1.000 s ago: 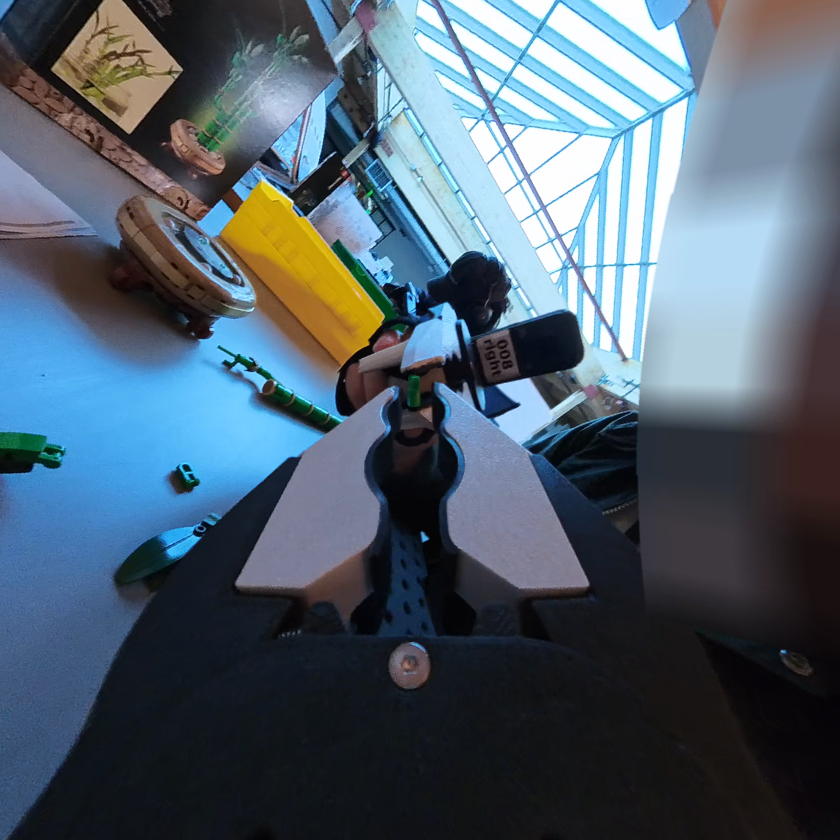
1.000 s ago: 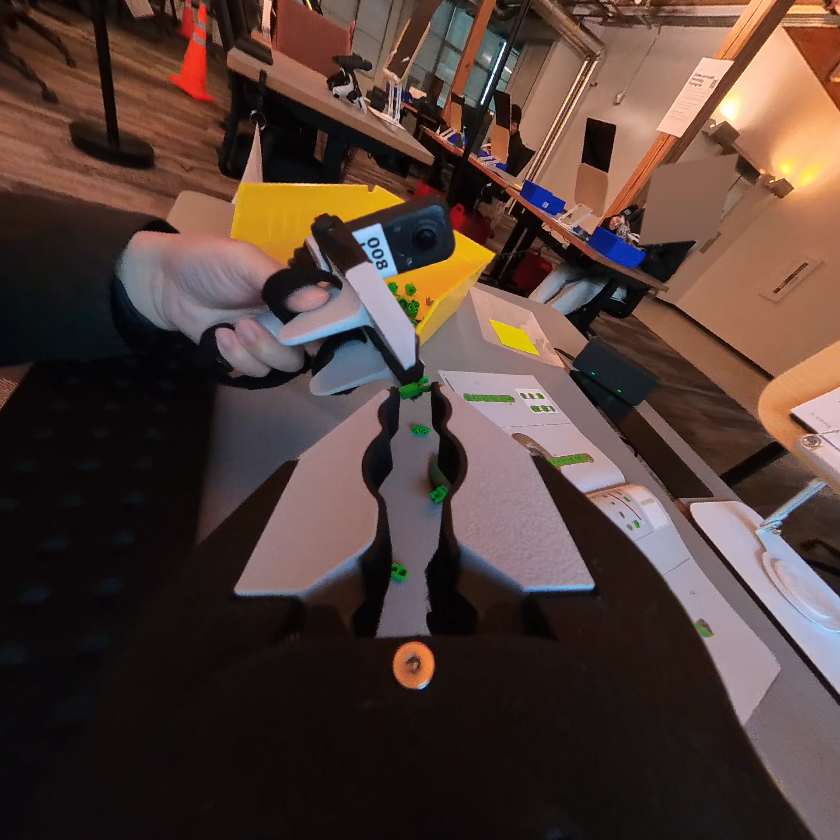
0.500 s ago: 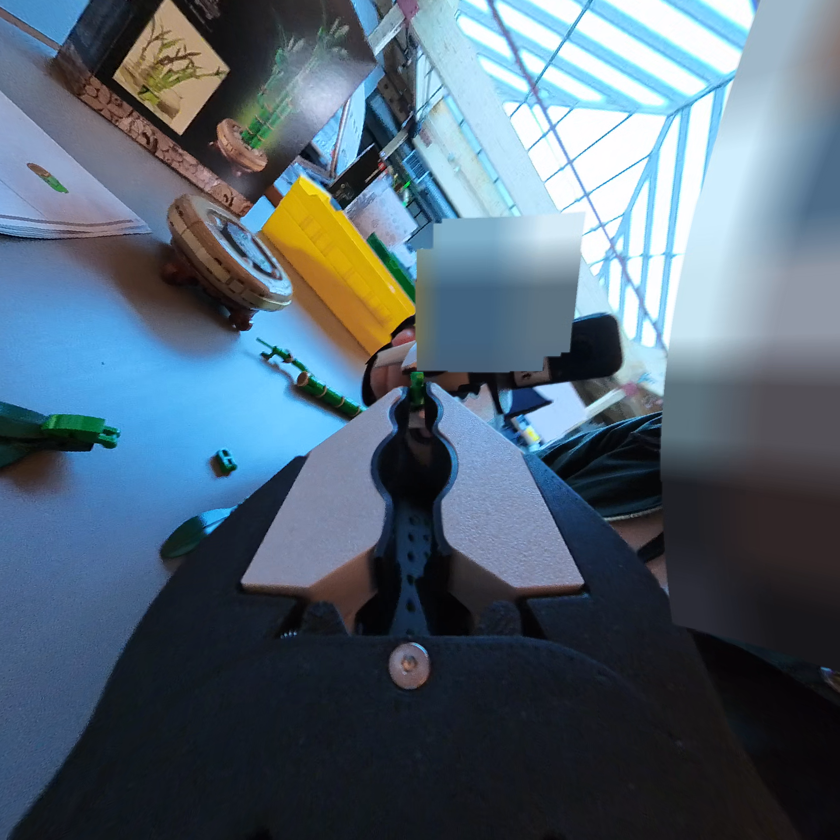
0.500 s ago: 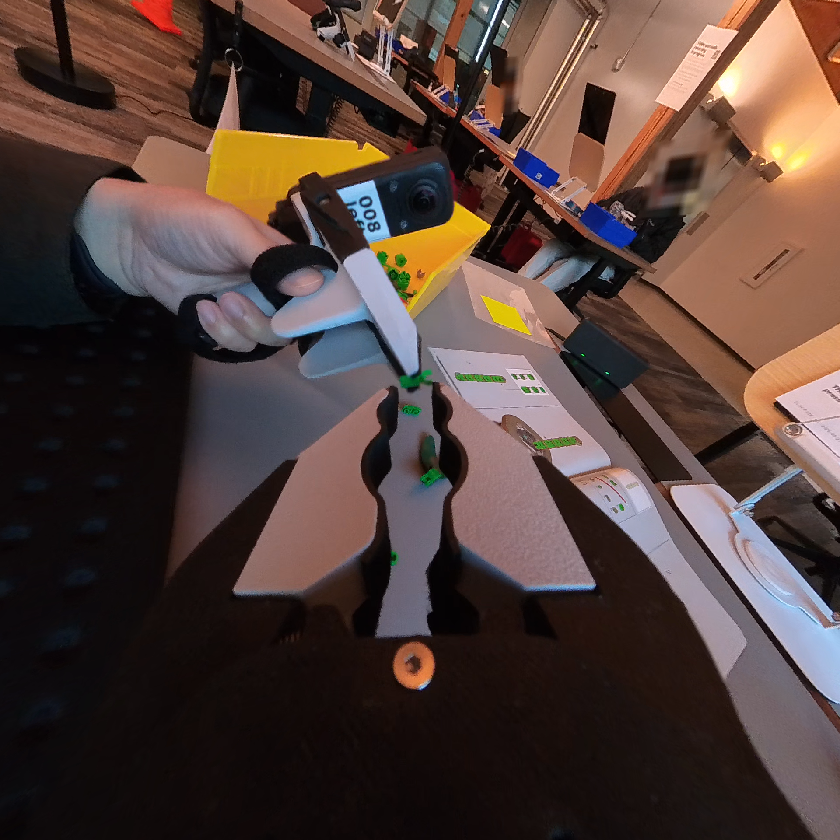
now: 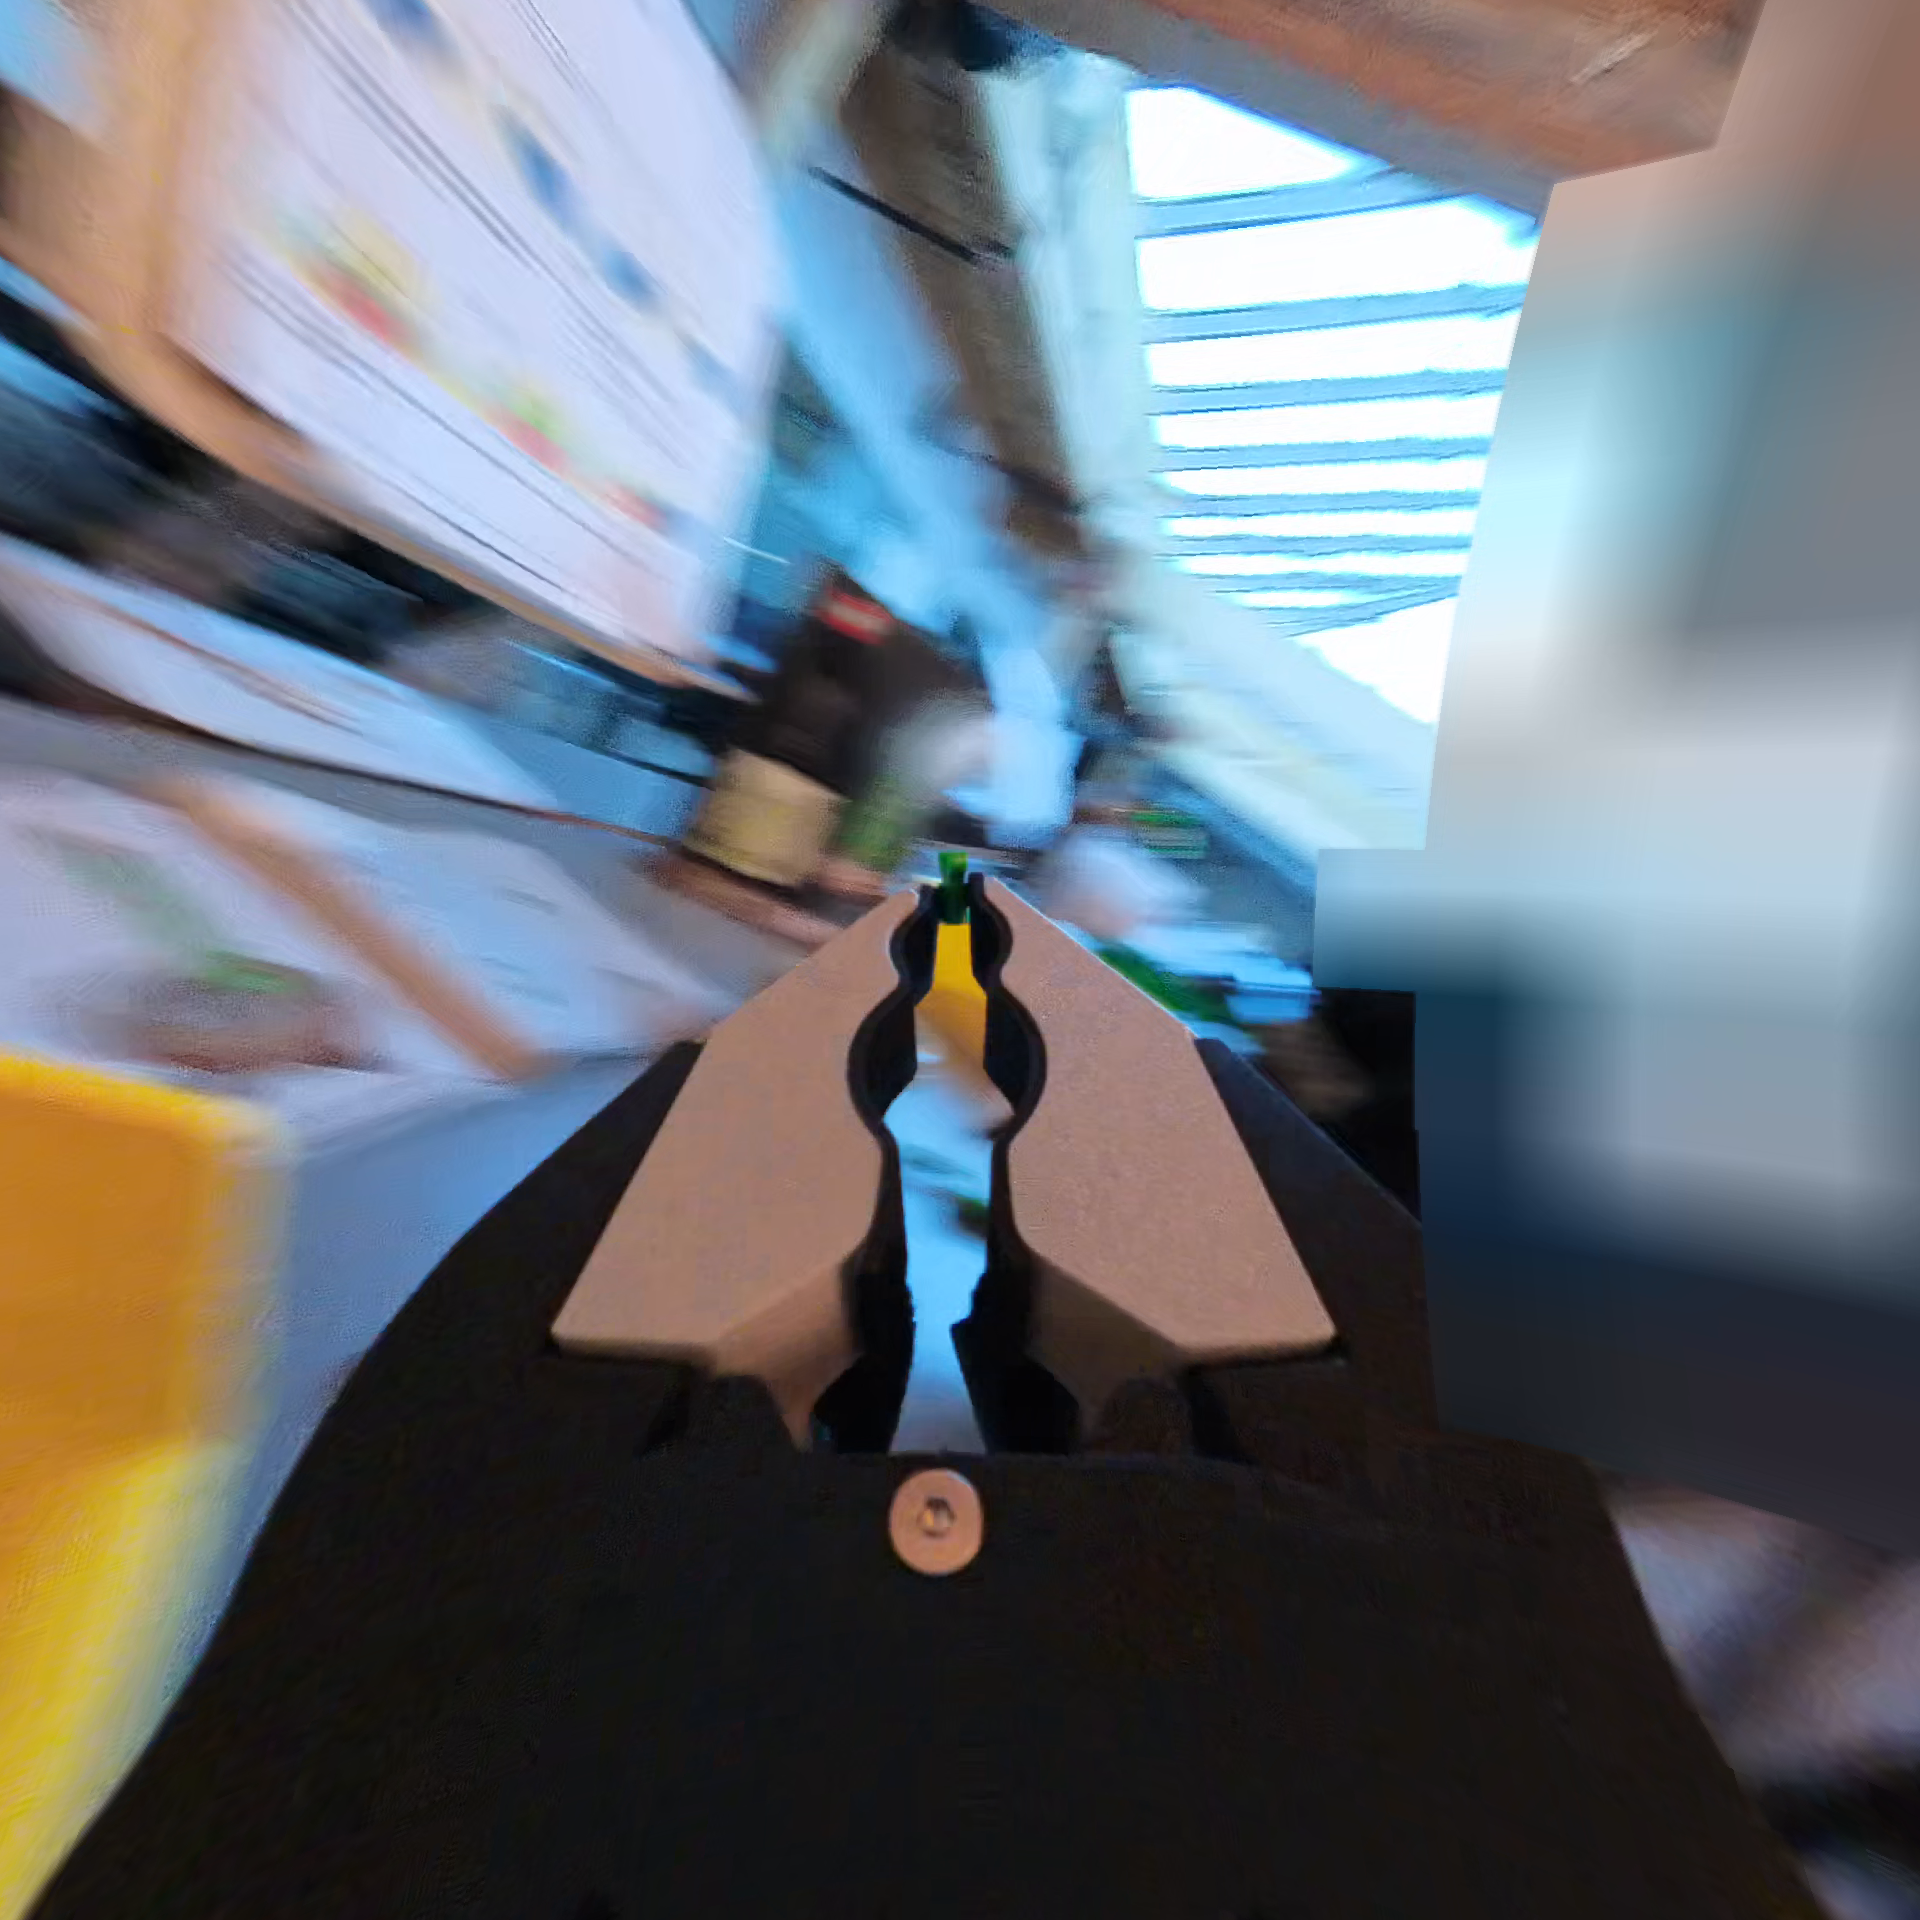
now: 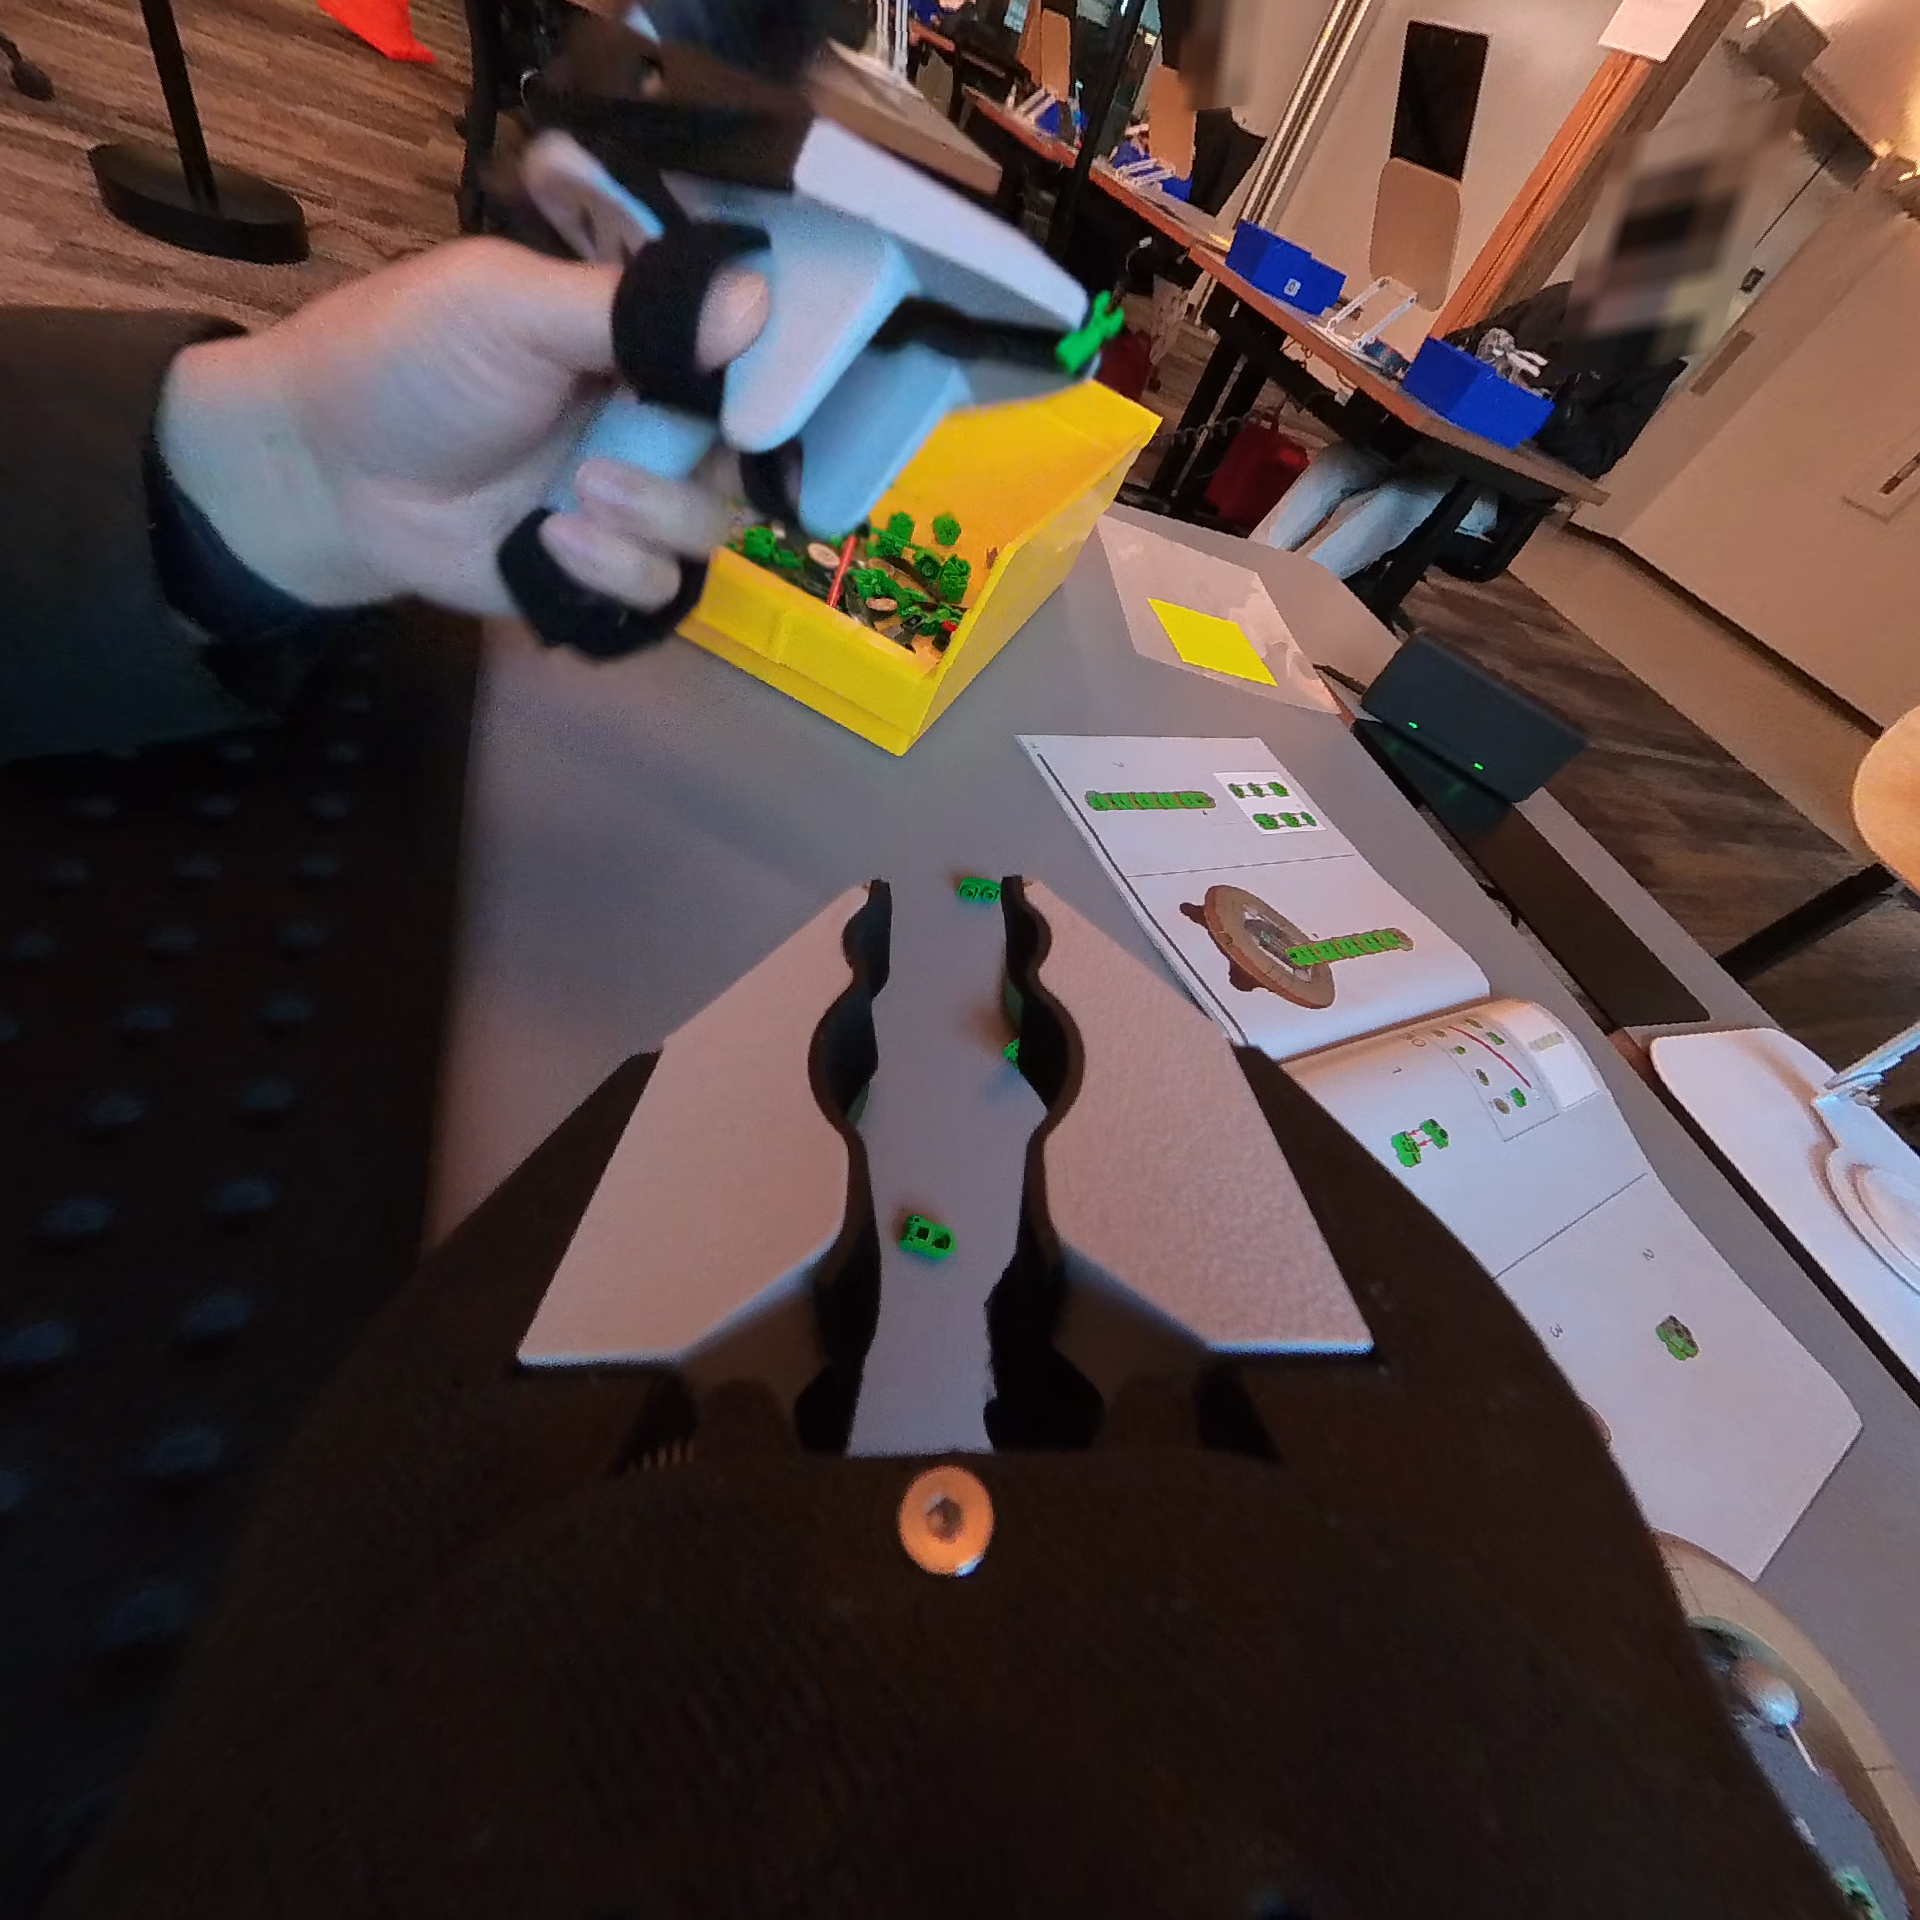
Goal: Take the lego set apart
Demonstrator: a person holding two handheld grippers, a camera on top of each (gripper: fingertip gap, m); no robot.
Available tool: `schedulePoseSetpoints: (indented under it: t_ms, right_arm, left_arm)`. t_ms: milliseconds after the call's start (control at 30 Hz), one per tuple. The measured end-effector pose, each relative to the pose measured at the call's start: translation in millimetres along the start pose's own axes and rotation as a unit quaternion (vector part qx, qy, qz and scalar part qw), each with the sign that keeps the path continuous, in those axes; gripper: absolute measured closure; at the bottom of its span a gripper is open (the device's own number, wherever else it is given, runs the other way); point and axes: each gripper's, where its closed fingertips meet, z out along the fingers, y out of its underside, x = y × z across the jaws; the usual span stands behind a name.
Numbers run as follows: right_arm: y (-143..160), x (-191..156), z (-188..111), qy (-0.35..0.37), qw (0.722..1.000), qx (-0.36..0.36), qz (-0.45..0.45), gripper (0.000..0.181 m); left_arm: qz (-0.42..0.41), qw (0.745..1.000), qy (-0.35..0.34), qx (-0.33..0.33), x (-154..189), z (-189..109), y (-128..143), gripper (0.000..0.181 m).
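Note:
My left gripper (image 5: 951,906) is shut on a small green lego piece (image 5: 950,883) pinched at its fingertips; this view is badly motion-blurred. In the right wrist view the left gripper (image 6: 1075,348), held by a hand, is in the air over the yellow bin (image 6: 914,675) with the green piece (image 6: 1083,335) at its tip. My right gripper (image 6: 943,896) is open and empty, low over the grey table (image 6: 644,810). Two small green pieces (image 6: 977,889) (image 6: 925,1238) lie on the table beneath and between its fingers.
The yellow bin holds several green pieces. An open instruction booklet (image 6: 1299,935) lies to the right, with a black box (image 6: 1475,727) behind it. A round tan lego base (image 6: 1787,1725) sits at the bottom right. A dark perforated mat (image 6: 208,1039) is to the left.
The left gripper has pulled away from the right gripper's tips, up and left over the yellow bin, carrying the green piece. The right gripper stays low, with nothing in it.

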Motion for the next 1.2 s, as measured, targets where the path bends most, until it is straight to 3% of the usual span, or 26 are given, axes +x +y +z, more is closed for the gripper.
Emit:
schedulePoseSetpoints:
  t_ms: [33,67,100,133,167,200,267,300,333,433,567,633,933,1000,1133,1200]
  right_arm:
    - [1,0,0,0.0,1.0,-0.003,-0.001,0.161]
    - [2,0,1,0.001,1.0,-0.006,-0.001,0.16]
    - [4,0,2,0.0,1.0,-0.01,-0.001,0.161]
    - [6,0,3,0.001,1.0,-0.016,0.001,0.161]
    - [9,1,4,0.003,1.0,-0.025,0.002,0.161]
    - [13,3,5,0.005,0.999,-0.036,0.004,0.161]
    - [22,8,6,0.018,0.998,-0.061,0.007,0.16]
    - [27,12,6,0.024,0.997,-0.072,0.011,0.158]
    - [31,17,6,0.031,0.996,-0.083,0.02,0.157]
    - [48,29,2,0.042,0.99,-0.114,0.067,0.154]
    - [70,32,-1,0.02,0.98,-0.159,0.122,0.15]
    - [83,26,-1,0.002,0.973,-0.19,0.131,0.15]
    - [113,-5,4,-0.061,0.949,-0.272,0.143,0.153]
    - [110,-9,5,-0.071,0.95,-0.266,0.148,0.167]
    - [108,-6,4,-0.067,0.949,-0.263,0.162,0.167]
    - [88,1,6,-0.047,0.968,-0.216,0.122,0.168]
  left_arm:
    - [0.095,0.988,-0.117,0.014,-23,-18,-18,0.178]
    - [0.169,0.949,-0.266,0.024,-55,-47,-38,0.178]
    - [0.208,0.885,-0.416,0.016,-86,-88,-55,0.178]
    - [0.226,0.83,-0.509,-0.025,-109,-121,-59,0.178]
    - [0.216,0.799,-0.556,-0.077,-127,-142,-53,0.178]
    - [0.184,0.79,-0.574,-0.114,-142,-153,-43,0.178]
    - [0.119,0.802,-0.567,-0.146,-154,-153,-28,0.172]
    - [0.119,0.801,-0.569,-0.146,-155,-153,-29,0.158]
    - [0.139,0.795,-0.575,-0.135,-152,-153,-34,0.15]
    - [0.222,0.795,-0.561,-0.066,-130,-140,-57,0.149]
    - [0.276,0.852,-0.442,0.047,-81,-101,-70,0.148]
    - [0.291,0.871,-0.39,0.068,-62,-85,-67,0.148]
    - [0.326,0.896,-0.302,-0.013,-48,-45,-32,0.15]
    - [0.328,0.898,-0.293,-0.021,-47,-42,-28,0.151]
    - [0.322,0.911,-0.255,-0.042,-40,-31,-15,0.153]
    - [0.32,0.921,-0.212,-0.066,-32,-20,-1,0.156]
